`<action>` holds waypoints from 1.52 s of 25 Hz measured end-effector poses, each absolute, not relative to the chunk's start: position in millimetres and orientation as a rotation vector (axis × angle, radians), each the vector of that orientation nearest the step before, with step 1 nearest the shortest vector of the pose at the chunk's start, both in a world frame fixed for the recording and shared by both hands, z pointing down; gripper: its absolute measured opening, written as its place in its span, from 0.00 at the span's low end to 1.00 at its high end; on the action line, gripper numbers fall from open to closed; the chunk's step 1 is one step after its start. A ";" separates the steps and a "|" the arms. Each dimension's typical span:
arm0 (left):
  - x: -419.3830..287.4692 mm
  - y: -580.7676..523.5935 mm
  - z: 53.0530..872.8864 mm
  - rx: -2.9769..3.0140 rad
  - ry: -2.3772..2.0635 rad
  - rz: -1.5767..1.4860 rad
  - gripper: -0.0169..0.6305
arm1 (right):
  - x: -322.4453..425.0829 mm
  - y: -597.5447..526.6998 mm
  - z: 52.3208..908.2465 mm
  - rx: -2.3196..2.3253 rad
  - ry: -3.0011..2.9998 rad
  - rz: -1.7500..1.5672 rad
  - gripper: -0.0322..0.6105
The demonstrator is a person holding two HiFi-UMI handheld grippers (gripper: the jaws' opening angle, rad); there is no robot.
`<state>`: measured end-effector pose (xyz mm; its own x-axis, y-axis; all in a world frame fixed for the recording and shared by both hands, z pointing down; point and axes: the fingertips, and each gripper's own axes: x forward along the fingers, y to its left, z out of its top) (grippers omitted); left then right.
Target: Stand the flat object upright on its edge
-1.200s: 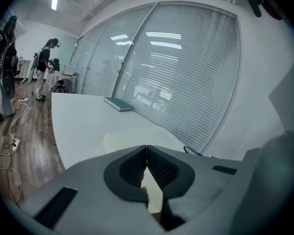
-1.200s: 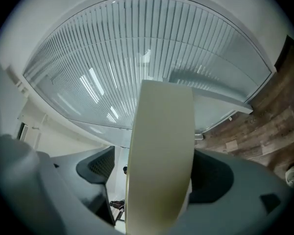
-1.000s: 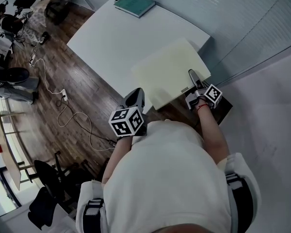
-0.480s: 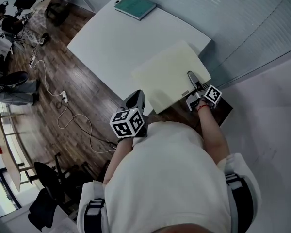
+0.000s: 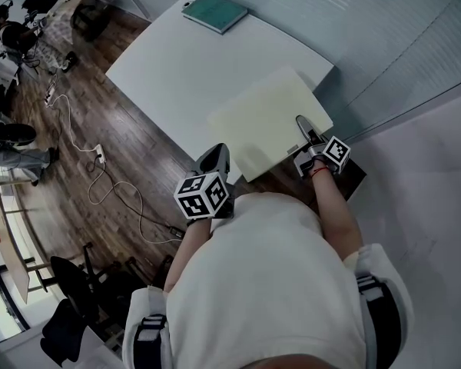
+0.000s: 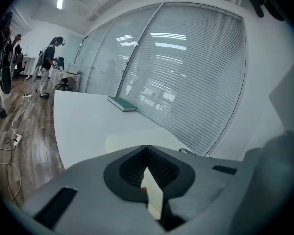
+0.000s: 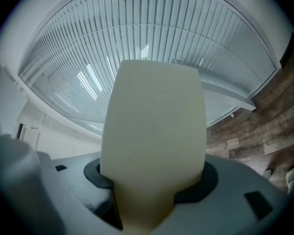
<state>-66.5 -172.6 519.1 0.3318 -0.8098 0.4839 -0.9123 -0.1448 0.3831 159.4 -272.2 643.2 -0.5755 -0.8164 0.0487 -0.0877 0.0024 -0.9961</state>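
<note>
One cream flat board [image 5: 269, 118], one green book [image 5: 213, 10], one white table [image 5: 169, 60], two grippers, the left gripper [image 5: 215, 149] and the right gripper [image 5: 301, 120], and two standing people [image 6: 51, 58]

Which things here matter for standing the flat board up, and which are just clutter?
Job: cream board, flat on the white table; right tool, jaws just closing onto the board's edge; left tool, shut, near the board's corner.
Lying about: green book at the table's far end; power strip on the floor.
</note>
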 end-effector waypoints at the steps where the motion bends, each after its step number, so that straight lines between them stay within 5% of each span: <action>1: -67.3 -171.7 519.1 1.976 -1.510 0.211 0.06 | 159.9 -272.1 642.8 -0.934 1.708 -1.629 0.54; 38: -78.1 -142.0 517.6 1.972 -1.505 0.172 0.06 | 145.6 -273.3 529.2 -1.275 1.998 -1.254 0.46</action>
